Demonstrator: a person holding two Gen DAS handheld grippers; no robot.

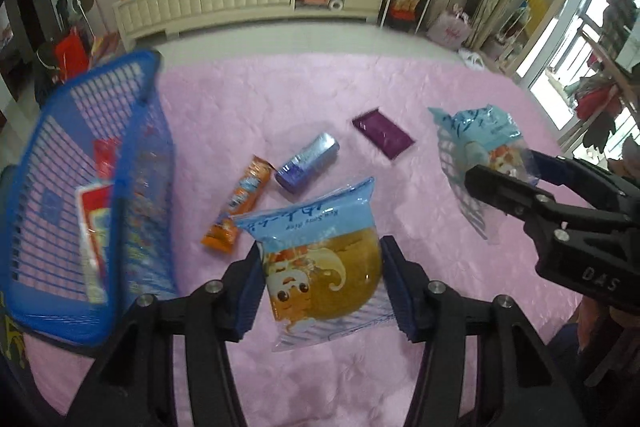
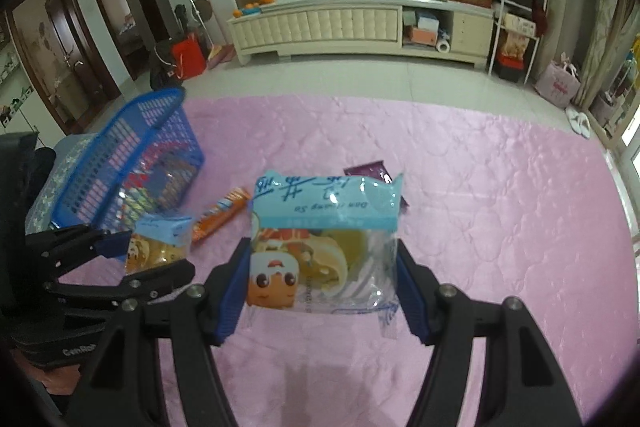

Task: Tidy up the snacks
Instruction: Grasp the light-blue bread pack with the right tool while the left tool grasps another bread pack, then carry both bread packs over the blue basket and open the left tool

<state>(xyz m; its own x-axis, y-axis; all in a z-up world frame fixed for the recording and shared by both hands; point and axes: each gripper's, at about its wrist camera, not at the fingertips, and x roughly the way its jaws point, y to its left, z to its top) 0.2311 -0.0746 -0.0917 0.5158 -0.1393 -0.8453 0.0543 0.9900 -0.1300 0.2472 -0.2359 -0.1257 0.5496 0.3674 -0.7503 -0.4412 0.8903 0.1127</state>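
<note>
My left gripper (image 1: 322,267) is shut on a bread packet (image 1: 320,223) with a blue top and a cartoon face, lifted above the pink bedspread (image 1: 248,107). My right gripper (image 2: 322,259) is shut on a second, similar bread packet (image 2: 324,203), also held off the cover. In the left wrist view the right gripper (image 1: 504,167) and its packet (image 1: 472,135) are at the right. The right wrist view shows the left gripper (image 2: 150,255) and its packet (image 2: 160,231) at the lower left. The blue mesh basket (image 1: 36,131) (image 2: 132,131) stands to the left with red-and-white packets (image 1: 94,219) inside.
An orange snack bar (image 1: 240,203) (image 2: 220,213), a silvery-blue packet (image 1: 308,163) and a purple packet (image 1: 382,133) (image 2: 366,169) lie on the cover between the basket and the grippers. Beyond the bed are tiled floor and a low white cabinet (image 2: 340,23).
</note>
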